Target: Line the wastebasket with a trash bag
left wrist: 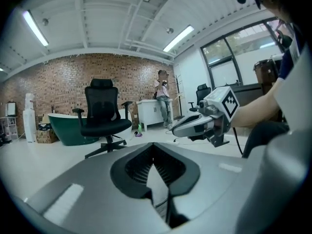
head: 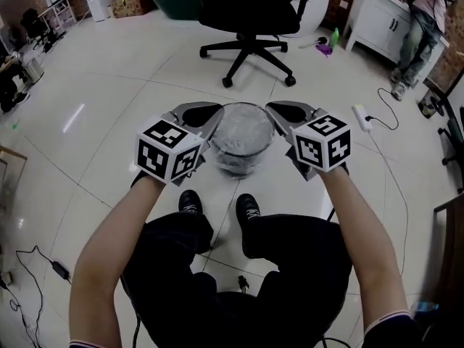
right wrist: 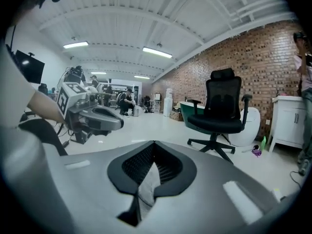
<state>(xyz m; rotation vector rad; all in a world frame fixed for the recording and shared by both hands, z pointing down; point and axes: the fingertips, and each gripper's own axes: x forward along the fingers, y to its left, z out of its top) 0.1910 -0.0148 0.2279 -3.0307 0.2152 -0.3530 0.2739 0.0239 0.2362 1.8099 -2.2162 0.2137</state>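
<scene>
A translucent whitish trash bag (head: 238, 145) hangs between my two grippers above the floor, its round mouth spread wide. My left gripper (head: 212, 127) is shut on the bag's left rim, and a thin strip of film (left wrist: 157, 185) shows between its closed jaws. On the right rim my right gripper (head: 275, 119) is shut too, with film (right wrist: 145, 189) pinched in its jaws. Both grippers are held high and nearly level, facing each other. The left gripper view shows the right gripper (left wrist: 179, 129), and the right gripper view shows the left gripper (right wrist: 116, 124). I cannot make out a wastebasket; the bag hides what is under it.
A black office chair (head: 250, 20) stands just beyond the bag. A power strip (head: 361, 117) and its cable lie on the floor to the right. A white cabinet (head: 380, 20) and a standing person (head: 420, 35) are at the far right. My shoes (head: 217, 205) are below the bag.
</scene>
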